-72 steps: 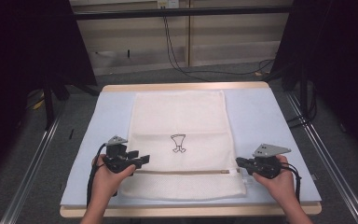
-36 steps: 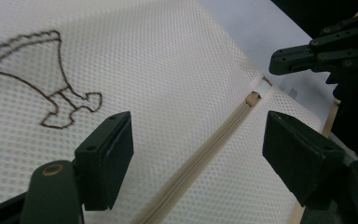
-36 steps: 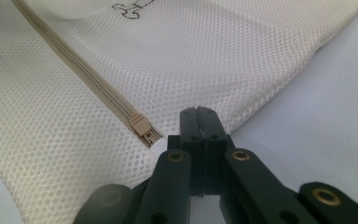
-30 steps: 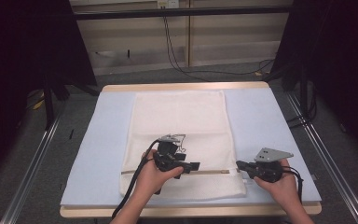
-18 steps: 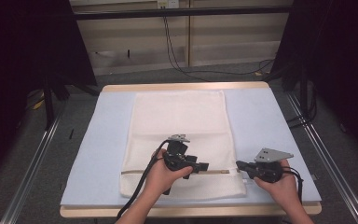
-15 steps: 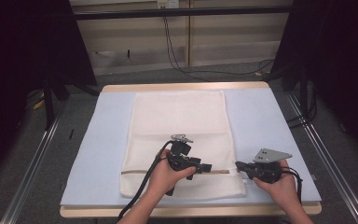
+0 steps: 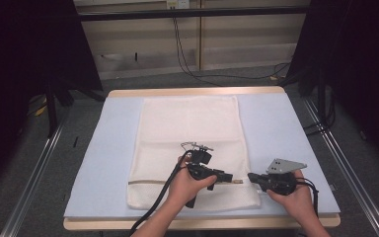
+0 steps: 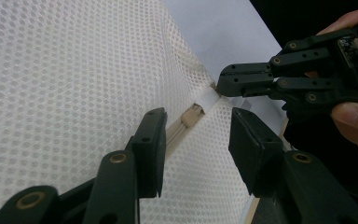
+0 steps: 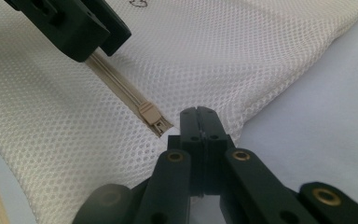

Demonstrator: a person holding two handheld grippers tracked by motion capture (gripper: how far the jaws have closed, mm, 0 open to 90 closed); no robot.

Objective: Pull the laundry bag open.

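Closing in on the zipper pull with our left gripper, we are working at the zip of the white mesh bag that is lying flat on the pale blue worktop. Our right gripper is sitting at the bag's right edge with its jaws pressed together on the white tab at the end of the zipper, so we are pinning that end down while the left one comes for the slider.

The left jaws are standing about half apart and have just been narrowing; the pull is lying ahead of them, on the line of the gap and a little beyond the pads, not yet pinched. In the left gripper view the pull is sitting near the zip's right end, just beside the held tab.

We judge the step in hand to be the approach to the slider, with the grasp not yet made. The next move is asking us to ease the left gripper forward until the pads are flanking the pull, then pinch its small tab without catching mesh, while the right one is anchoring the bag so the cloth is not bunching.
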